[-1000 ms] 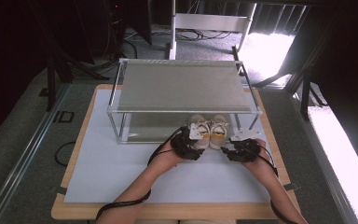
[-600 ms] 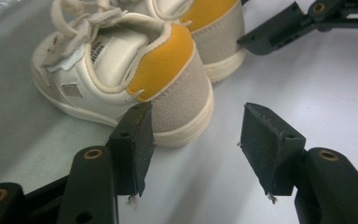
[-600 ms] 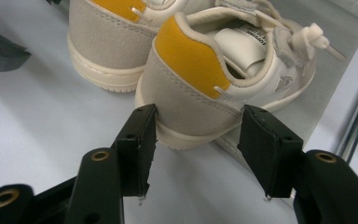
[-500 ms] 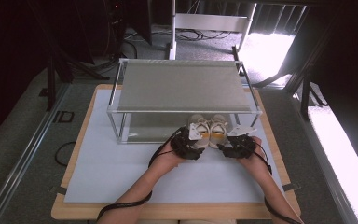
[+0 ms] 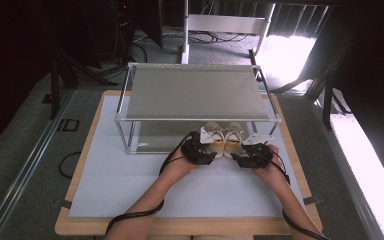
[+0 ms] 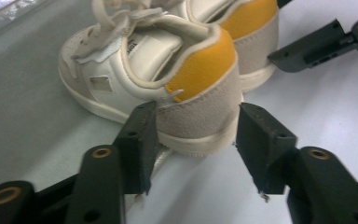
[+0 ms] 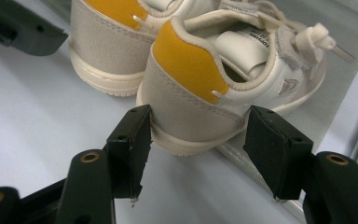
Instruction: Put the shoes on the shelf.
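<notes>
The shoes [image 5: 223, 140] sit on the desk [image 5: 130, 190], toes under the rack [image 5: 195, 92]; the left gripper [image 5: 211, 148] has just closed its jaws low on one heel, the right gripper [image 5: 238, 153] has just opened its jaws and they stand spread, so a shoe could slip or tip.

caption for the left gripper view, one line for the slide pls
Left gripper with its jaws on either side of the heel of a small cream shoe with an orange heel patch, its twin beside it.
</notes>
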The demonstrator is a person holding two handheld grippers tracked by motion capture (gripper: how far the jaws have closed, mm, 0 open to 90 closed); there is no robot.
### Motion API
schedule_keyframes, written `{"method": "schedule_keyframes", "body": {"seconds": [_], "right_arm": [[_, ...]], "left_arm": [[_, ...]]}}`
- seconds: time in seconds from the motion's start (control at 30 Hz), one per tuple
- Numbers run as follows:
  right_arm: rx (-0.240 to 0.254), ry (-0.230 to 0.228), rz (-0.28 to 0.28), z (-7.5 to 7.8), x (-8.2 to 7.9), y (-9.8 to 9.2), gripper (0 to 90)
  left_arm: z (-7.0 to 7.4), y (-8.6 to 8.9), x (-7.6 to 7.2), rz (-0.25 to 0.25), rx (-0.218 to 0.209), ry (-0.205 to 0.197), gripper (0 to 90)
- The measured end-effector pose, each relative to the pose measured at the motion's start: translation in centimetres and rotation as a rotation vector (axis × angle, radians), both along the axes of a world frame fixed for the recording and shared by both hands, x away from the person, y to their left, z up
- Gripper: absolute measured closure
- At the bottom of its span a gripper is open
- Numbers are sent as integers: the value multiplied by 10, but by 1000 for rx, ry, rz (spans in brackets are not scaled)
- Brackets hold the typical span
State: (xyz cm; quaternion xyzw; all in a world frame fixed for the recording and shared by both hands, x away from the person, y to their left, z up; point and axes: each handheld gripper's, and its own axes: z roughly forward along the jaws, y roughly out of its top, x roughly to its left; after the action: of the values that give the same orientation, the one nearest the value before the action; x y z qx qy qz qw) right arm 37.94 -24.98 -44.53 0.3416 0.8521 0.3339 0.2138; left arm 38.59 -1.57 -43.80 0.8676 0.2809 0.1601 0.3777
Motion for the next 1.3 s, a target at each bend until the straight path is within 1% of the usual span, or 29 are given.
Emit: {"method": "schedule_keyframes", "body": {"seconds": [0.03, 0.07, 0.2, 0.23, 0.27, 0.3, 0.33, 0.37, 0.4, 0.43, 0.47, 0.57, 0.6, 0.7, 0.73, 0.77, 0.9, 0.93, 0.97, 1.0, 1.03, 1.07, 1.1, 1.13, 1.17, 1.2, 1.23, 1.27, 1.3], "right_arm": [[0, 0, 0, 0, 0, 0, 406], [10, -2, -5, -1, 1, 2, 411], [-18, -6, -11, 1, 6, 9, 412], [-18, -6, -11, 1, 6, 9, 412], [-26, 0, -12, 1, 10, 11, 412], [-26, 0, -12, 1, 10, 11, 412], [-27, 1, -12, 1, 13, 12, 412], [-27, 1, -12, 1, 13, 12, 412], [-31, -1, -12, 0, 17, 12, 411], [-32, -1, -12, 0, 18, 11, 411], [-29, 1, -13, -1, 20, 11, 411], [-35, -7, -19, -1, 24, 11, 410], [-55, -23, -26, -2, 27, 12, 413], [-72, -30, -35, -3, 30, 13, 415], [-89, -32, -58, -4, 32, 13, 425], [-94, -35, -65, -4, 33, 13, 425], [-89, -34, -84, -5, 35, 13, 431], [-74, -35, -82, -6, 35, 12, 429], [-74, -35, -82, -6, 35, 12, 429], [-66, -40, -82, -6, 34, 11, 428], [-30, -54, -74, -4, 31, 8, 394], [-12, -62, -73, -3, 29, 7, 381], [-7, -70, -71, -3, 27, 6, 374], [8, -65, -74, -1, 25, 5, 334], [20, -75, -77, -1, 22, 5, 296], [22, -79, -76, 0, 20, 4, 295], [25, -81, -67, 0, 17, 3, 261], [30, -90, -60, 0, 13, 3, 217], [33, -98, -54, 0, 10, 3, 202]], "left_arm": [[0, 0, 0, 0, 0, 0, 495], [0, 1, 4, 3, 11, -5, 494], [-3, 1, 12, 25, 23, 0, 464], [-3, 1, 12, 25, 23, 0, 464], [-4, 0, 14, 40, 25, -8, 464], [-4, 0, 14, 40, 25, -8, 464], [-5, -1, 15, 53, 31, -14, 465], [-5, -1, 15, 53, 31, -14, 465], [-6, -2, 16, 70, 24, -17, 465], [-6, -2, 16, 70, 24, -17, 465], [-7, -4, 18, 87, 18, -15, 465], [-8, -4, 21, 95, 24, -27, 465], [-9, -7, 24, 104, 21, -18, 465], [-10, -8, 27, 109, 14, -16, 467], [-11, -10, 30, 110, 2, -6, 467], [-11, -10, 30, 110, 2, -6, 467], [-12, -13, 32, 121, -14, 3, 466], [-12, -11, 32, 119, -28, 9, 464], [-12, -11, 32, 119, -28, 9, 458], [-13, -8, 33, 102, -44, 22, 458], [-13, -6, 31, 96, -62, 16, 384], [-13, -6, 30, 98, -64, 6, 366], [-12, -5, 28, 107, -80, -5, 353], [-10, -5, 26, 112, -85, -3, 299], [-9, -4, 25, 110, -95, 1, 260], [-8, -4, 23, 101, -100, -2, 255], [-7, -4, 21, 101, -92, -17, 208], [-6, -4, 19, 107, -75, -36, 144], [-5, -3, 17, 93, -81, -41, 133]]}}
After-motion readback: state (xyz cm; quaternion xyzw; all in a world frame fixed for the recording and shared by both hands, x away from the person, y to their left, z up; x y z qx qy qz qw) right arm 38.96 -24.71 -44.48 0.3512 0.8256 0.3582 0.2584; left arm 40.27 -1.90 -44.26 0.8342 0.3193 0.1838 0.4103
